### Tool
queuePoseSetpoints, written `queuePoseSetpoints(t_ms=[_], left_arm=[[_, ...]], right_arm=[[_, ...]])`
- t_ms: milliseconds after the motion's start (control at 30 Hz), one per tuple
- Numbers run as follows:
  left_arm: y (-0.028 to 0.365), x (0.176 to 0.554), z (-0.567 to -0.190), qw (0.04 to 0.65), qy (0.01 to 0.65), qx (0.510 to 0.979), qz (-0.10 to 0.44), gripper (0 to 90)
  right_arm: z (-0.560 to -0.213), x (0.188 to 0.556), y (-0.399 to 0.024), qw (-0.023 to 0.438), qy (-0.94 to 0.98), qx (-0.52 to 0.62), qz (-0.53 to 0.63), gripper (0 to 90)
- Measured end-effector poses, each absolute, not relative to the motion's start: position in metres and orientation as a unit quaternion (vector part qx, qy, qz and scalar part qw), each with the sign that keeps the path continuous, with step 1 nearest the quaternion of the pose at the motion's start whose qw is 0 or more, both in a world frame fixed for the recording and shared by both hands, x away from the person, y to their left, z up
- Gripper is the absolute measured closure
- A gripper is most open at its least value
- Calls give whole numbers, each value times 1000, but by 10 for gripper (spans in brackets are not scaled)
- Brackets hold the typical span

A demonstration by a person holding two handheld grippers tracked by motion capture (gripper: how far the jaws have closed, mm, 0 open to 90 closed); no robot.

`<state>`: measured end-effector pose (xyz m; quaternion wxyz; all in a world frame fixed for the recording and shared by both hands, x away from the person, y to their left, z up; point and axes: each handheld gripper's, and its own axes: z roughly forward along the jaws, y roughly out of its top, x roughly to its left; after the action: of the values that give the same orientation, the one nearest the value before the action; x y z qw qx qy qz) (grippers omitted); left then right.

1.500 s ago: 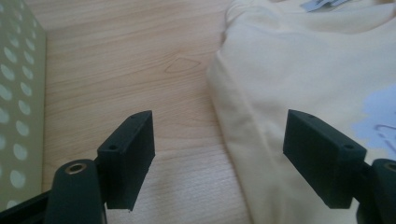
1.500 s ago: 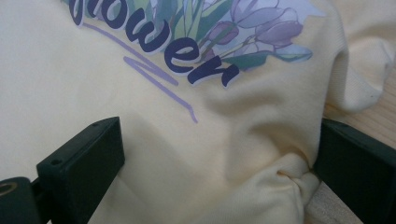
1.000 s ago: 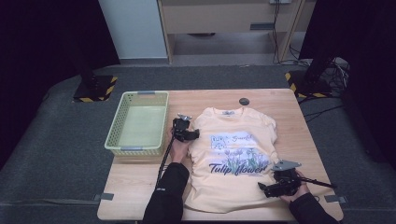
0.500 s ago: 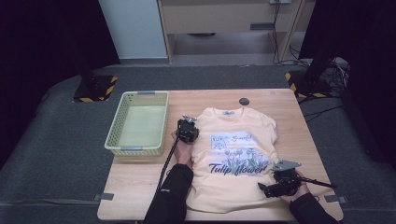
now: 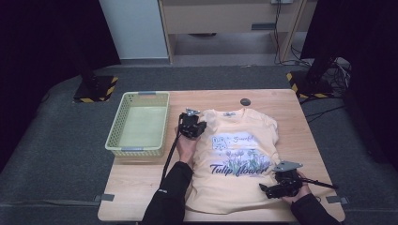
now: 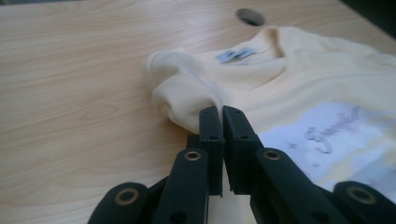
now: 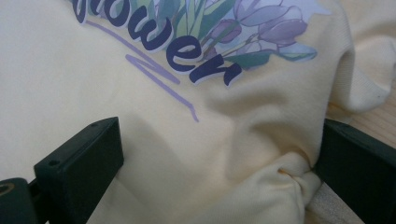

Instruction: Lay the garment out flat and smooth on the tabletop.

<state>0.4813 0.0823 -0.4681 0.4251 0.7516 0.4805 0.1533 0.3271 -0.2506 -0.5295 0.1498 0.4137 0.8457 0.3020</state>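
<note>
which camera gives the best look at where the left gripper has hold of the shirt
The left gripper view: the left gripper has its jaws pinched shut on a fold of the yellow T-shirt at the shoulder. The high view shows that grip small, beside the collar. The right gripper view shows the shirt's lower printed part instead.

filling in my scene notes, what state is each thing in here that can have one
pale yellow printed t-shirt: spread face up on the table, left sleeve bunched and pinched.
left tongs: just closed, shut on the sleeve fabric.
right tongs: open, jaws wide apart over rumpled fabric at the shirt's edge.
yellow-green plastic mesh basket: upright, nothing in it.
light wooden table: shirt and basket resting on it.
</note>
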Motion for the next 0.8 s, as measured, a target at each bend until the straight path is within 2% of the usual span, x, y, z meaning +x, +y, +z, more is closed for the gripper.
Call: queuePoseSetpoints(t_ms=[167, 400, 700, 800], left_arm=[[49, 469, -468, 429, 449, 772, 138, 868], [13, 463, -490, 413, 435, 792, 118, 863], [-5, 461, -515, 397, 421, 808, 111, 849], [-9, 461, -520, 397, 413, 814, 99, 794]], right_arm=[[-530, 327, -251, 151, 846, 413, 303, 33], [-530, 326, -251, 150, 846, 412, 303, 33], [-530, 326, -251, 149, 846, 413, 304, 33], [-530, 326, -251, 149, 846, 412, 304, 33]])
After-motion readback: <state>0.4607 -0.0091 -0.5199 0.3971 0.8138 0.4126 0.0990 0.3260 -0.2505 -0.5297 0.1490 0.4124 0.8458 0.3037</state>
